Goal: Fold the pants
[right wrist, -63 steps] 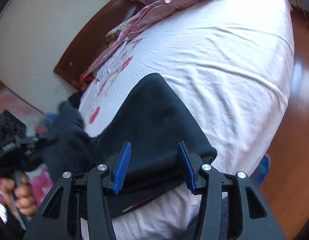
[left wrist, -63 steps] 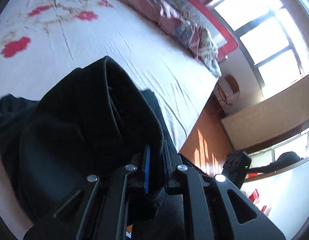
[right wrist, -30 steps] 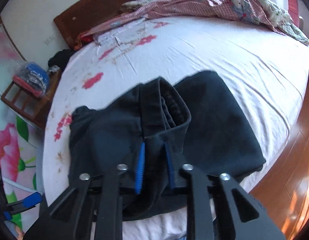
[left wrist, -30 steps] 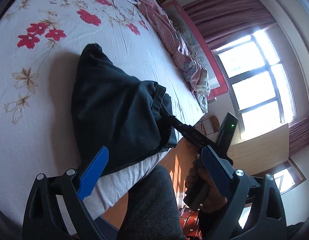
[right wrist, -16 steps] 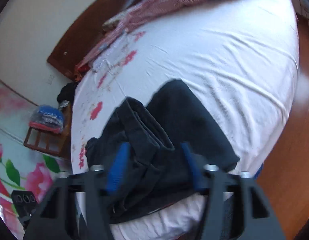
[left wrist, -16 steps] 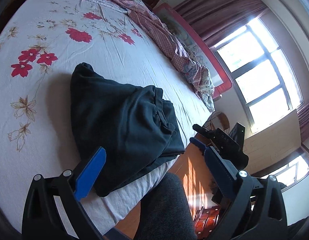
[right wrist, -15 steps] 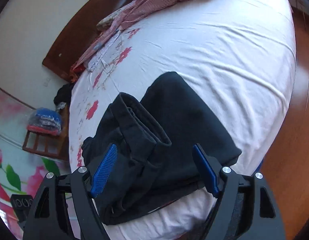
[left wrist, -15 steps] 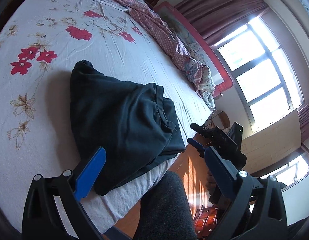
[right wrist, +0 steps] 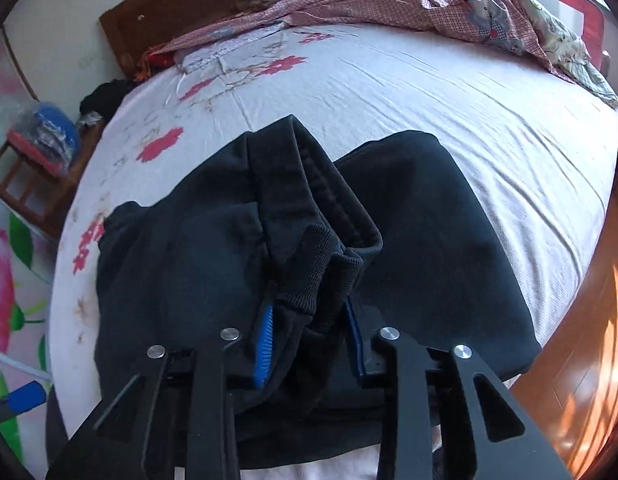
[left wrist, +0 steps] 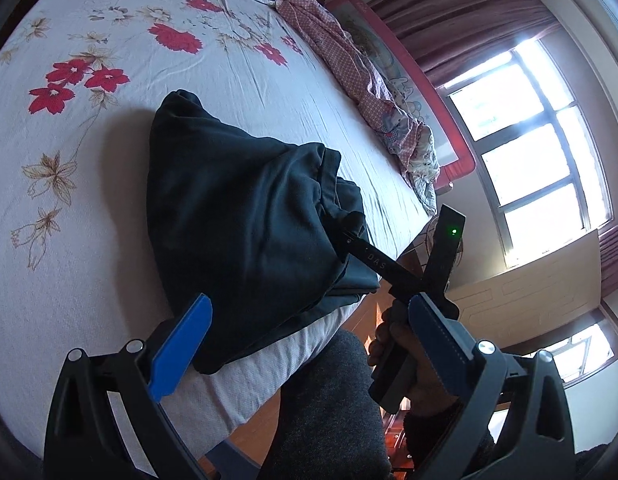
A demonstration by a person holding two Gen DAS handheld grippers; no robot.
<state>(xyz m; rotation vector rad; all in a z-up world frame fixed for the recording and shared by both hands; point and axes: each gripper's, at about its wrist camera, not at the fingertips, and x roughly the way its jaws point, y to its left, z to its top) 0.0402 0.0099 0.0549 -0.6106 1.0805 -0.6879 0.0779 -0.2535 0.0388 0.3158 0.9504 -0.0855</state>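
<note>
1. The pants (right wrist: 213, 264) I'm working are dark, matt, soft cloth, with a ribbed knit cuff (right wrist: 315, 268) at frame centre.
2. My right gripper (right wrist: 309, 340) is matt black plastic with ridged blue pads (right wrist: 265, 344) and shiny metal screws.
3. The bed sheet (right wrist: 449, 96) is wrinkled white cloth with a flower print.
4. The headboard (right wrist: 189, 8), upper left, is glossy dark wood.

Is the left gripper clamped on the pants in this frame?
No. In the left wrist view the left gripper is wide open, its blue fingers clear of the black pants lying on the bed.
</note>
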